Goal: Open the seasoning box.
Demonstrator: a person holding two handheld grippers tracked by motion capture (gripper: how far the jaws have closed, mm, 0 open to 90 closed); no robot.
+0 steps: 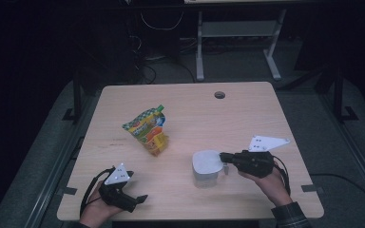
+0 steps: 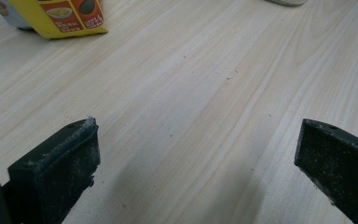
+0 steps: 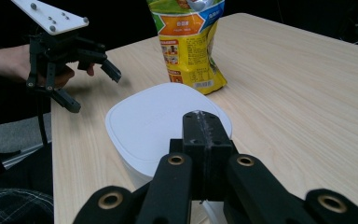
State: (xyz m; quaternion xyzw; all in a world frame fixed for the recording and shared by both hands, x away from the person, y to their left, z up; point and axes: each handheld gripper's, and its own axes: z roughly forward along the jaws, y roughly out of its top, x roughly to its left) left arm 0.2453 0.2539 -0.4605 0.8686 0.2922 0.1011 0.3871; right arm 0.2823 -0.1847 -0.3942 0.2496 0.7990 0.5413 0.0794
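Note:
A colourful snack bag [image 1: 148, 130] stands upright left of the table's middle, and it also appears in the right gripper view [image 3: 189, 42] and the left gripper view [image 2: 70, 16]. A white tub with a lid [image 1: 206, 166] [image 3: 158, 121] sits to the bag's right, nearer the front. My right gripper [image 1: 223, 156] [image 3: 204, 123] is shut, its tips resting over the tub's right rim, and nothing shows between them. My left gripper [image 1: 138, 187] [image 2: 196, 154] [image 3: 93, 88] is open just above bare wood near the front left edge.
The wooden table [image 1: 247, 118] has a round cable hole [image 1: 219, 94] at its back. Its front edge runs close under both hands. Beyond the table, a white desk frame [image 1: 237, 42] and cables stand on a dark floor.

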